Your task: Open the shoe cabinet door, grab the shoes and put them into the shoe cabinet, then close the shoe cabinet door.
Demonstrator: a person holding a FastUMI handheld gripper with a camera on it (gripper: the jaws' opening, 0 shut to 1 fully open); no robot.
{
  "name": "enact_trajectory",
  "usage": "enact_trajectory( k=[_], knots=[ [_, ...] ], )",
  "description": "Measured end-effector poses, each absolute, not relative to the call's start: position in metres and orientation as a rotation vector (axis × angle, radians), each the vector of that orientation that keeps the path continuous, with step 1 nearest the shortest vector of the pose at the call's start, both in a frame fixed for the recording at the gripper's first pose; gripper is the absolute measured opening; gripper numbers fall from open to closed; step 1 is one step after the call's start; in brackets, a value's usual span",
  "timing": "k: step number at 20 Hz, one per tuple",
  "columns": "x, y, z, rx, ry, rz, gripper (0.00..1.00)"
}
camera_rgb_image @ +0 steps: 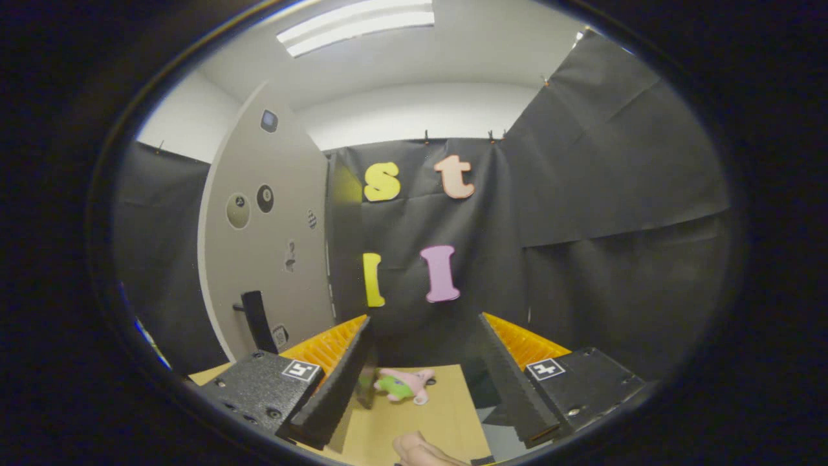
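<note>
Gripper view: gripper (424, 378) fingers spread wide, grasping nothing. Pink-and-green shoe (402, 384) lies on the tan worktop (446, 414) between the fingers, nearer the left one. Cabinet door (268, 226), grey with stickers and a black handle (257, 320), stands beyond the shoe to its left. A hand (424, 451) shows nearer the camera than the shoe.
</note>
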State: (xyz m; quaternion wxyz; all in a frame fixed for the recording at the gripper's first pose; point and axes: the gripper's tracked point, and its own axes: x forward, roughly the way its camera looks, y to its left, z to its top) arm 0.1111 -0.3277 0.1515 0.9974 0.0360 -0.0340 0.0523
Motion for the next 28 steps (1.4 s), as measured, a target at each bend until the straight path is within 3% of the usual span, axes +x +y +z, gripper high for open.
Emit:
enact_trajectory(
  k=[6,13,28],
  knots=[
    [0.134,-0.228,0.127,-0.084,0.024,0.235,0.96],
    [0.126,-0.182,0.127,-0.087,0.055,0.281,0.94],
    [0.129,-0.066,0.116,-0.223,-0.013,0.198,0.92]
  ],
)
